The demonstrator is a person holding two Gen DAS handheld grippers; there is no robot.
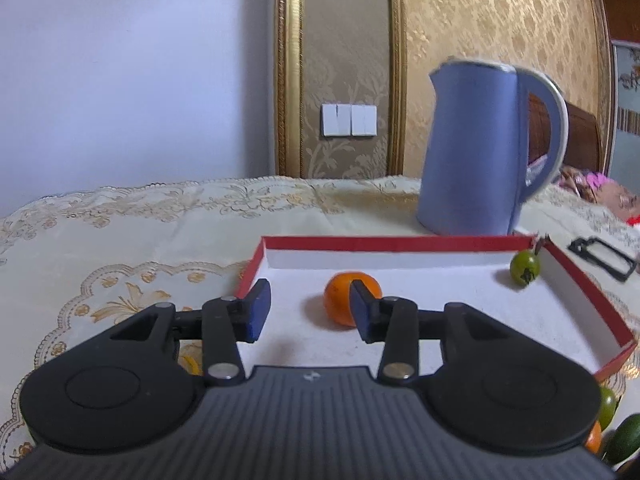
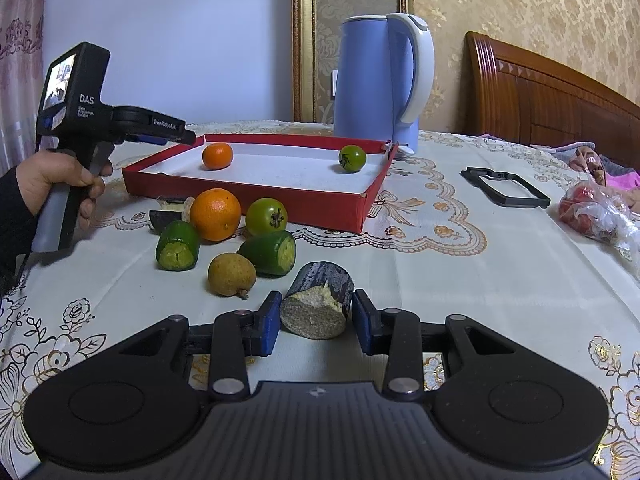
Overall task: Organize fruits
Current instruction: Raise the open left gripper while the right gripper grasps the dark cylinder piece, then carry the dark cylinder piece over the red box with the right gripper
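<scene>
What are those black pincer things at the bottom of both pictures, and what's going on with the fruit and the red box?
No robot here: a person holds a trigger-handled two-finger gripper in each hand, and each gripper carries a camera looking out along its fingers. So each picture is one gripper's own view.

The left-hand view shows the left gripper open and empty over the red tray, with a small orange just beyond it. A green fruit sits in the tray's far corner, and a blue kettle stands behind.

In the right-hand view, the right gripper has a dark, cut chunk between its pads; whether they press on it I cannot tell. More fruit waits on the tablecloth: a big orange, a green tomato-like fruit, two cut green pieces and a yellowish fruit. You also see the person's hand holding the left gripper.
</scene>
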